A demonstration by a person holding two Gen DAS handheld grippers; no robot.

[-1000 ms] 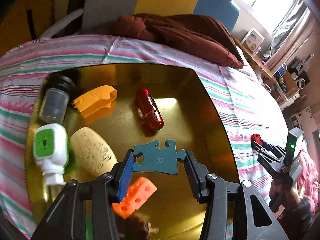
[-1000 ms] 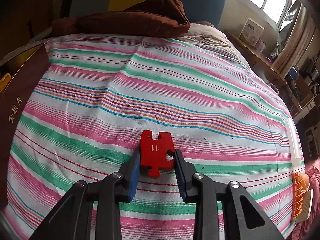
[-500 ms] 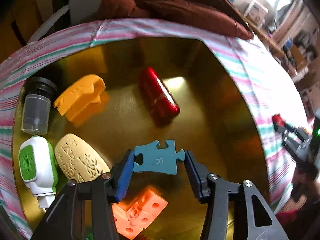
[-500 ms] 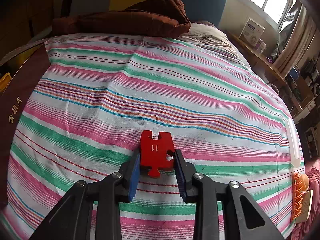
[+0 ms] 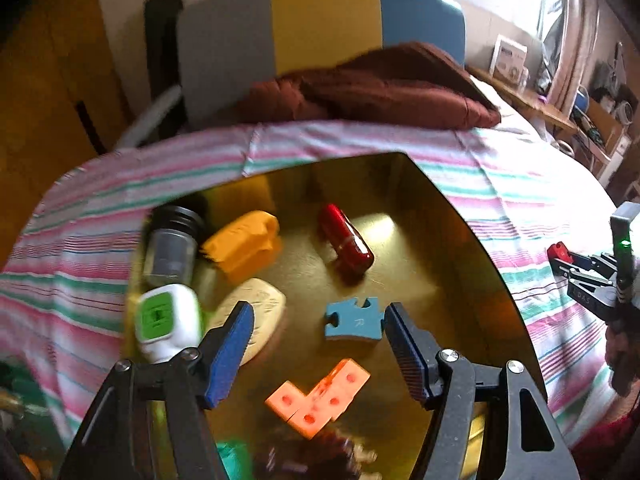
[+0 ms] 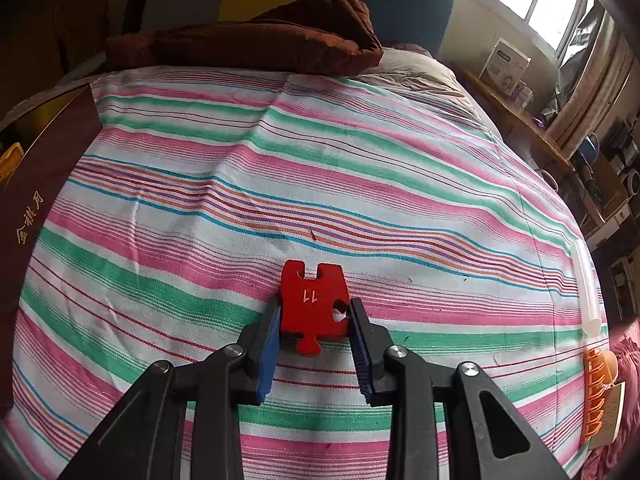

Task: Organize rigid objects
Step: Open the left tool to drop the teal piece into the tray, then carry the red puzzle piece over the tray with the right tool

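Jaws of the left gripper (image 5: 320, 354) have just been opening, and now they stand wide over the gold tray (image 5: 452, 248). The blue piece (image 5: 354, 320) lies flat on the tray floor between them. It sits close to the right pad, maybe touching it, and there is a clear gap to the left pad. No pad presses on it.

Near it in the tray lie an orange block (image 5: 320, 396) with holes, a red tube (image 5: 346, 242), a yellow clip (image 5: 244, 244), a cream oval (image 5: 256, 320), a green and white plug (image 5: 166, 320) and a dark jar (image 5: 172, 244). The tray sits on the striped bed (image 5: 500, 196).

The right gripper (image 6: 316, 324) has its jaws narrow, pinching the red piece (image 6: 314, 304) from both sides. The piece stands up between the pads, with its top poking out past the tips and the number 11 on its face. It is above the bed, well away from the tray's dark side (image 6: 44, 168) at the left. In the left view, the right gripper (image 5: 566, 258) shows at the far right, just beside the tray, with the red piece (image 5: 558, 250) at its tip.
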